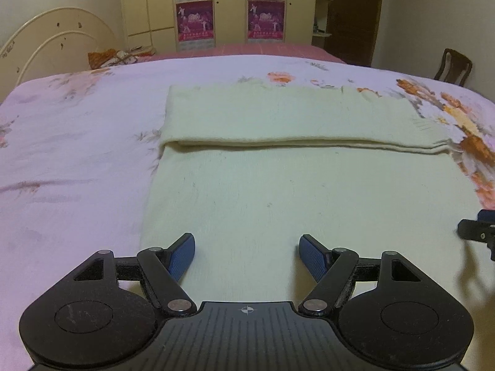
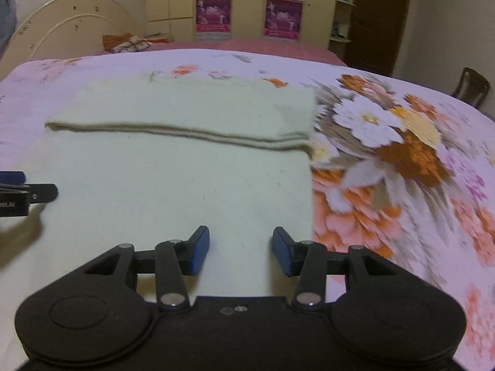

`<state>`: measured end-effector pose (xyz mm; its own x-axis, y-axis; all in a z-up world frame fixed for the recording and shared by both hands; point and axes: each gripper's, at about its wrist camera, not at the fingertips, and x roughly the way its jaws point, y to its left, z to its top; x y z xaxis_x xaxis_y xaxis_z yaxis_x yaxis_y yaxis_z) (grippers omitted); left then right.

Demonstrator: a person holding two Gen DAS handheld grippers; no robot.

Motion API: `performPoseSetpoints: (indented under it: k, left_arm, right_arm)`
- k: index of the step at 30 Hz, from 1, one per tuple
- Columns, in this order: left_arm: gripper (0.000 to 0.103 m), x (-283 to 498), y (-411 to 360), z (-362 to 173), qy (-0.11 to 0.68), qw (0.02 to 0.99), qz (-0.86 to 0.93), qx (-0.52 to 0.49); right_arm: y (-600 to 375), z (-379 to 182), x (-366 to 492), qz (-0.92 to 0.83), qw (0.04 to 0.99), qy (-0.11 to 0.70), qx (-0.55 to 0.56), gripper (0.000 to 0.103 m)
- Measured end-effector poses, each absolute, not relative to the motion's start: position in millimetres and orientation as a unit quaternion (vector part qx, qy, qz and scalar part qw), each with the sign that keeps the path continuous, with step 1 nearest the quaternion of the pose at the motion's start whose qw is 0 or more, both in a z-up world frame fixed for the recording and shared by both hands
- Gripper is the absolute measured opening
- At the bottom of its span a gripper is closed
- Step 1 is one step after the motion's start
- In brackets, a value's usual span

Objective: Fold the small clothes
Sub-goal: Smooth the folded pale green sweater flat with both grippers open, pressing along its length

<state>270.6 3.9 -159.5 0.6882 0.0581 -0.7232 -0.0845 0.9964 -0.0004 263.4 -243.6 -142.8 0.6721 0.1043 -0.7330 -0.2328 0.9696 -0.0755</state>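
Closest to my left camera, the left gripper (image 1: 247, 255) hangs over the near part of a cream cloth (image 1: 303, 191), its blue pads (image 1: 183, 258) spread wide with nothing between them. I see the cloth spread flat on a floral bedsheet (image 1: 71, 160), and its far portion is doubled over toward me, leaving a straight folded band across the width. At the right edge of this view I catch a dark tip of the right gripper (image 1: 478, 232) low over the cloth.

From the right camera, the right gripper (image 2: 240, 249) sits above the cloth's (image 2: 173, 185) near right corner, jaws parted and empty. This view gives me what the left one lacks: the cloth's straight right edge and the big orange and white flower print on the bedsheet (image 2: 386, 142) just beside it. The left gripper (image 2: 27, 193) pokes in from the left edge. The left camera alone shows the cloth's left edge.

Both views show a curved headboard (image 1: 52, 34), a wardrobe (image 1: 229, 3) with pink posters, and a wooden chair (image 1: 453, 66) at far right.
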Motion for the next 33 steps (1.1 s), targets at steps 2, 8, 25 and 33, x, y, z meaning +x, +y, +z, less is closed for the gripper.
performPoseSetpoints:
  k: [2,8,25,33]
  left_arm:
    - [0.074,261.5,-0.4,-153.8,0.389,0.921,0.028,-0.018]
    - [0.074,231.3,-15.1,-152.2,0.389,0.921,0.0,-0.006]
    - [0.074,151.2,-12.6,-154.0,0.39,0.92,-0.039,0.006]
    - [0.074,129.3,-2.8,-159.6,0.391,0.92,-0.034,0.019]
  right_arm:
    - [-240.5,-136.4,251.5,0.107,0.914,0.387,-0.059,0.044]
    - [-211.8,-130.9,210.1,0.151,0.909,0.383,-0.063,0.044]
    - [-219.6,-130.3,139.9,0.144,0.907,0.39,-0.063,0.045]
    - [-202.7,-147.9,112.6,0.146,0.9,0.39,-0.127,0.047]
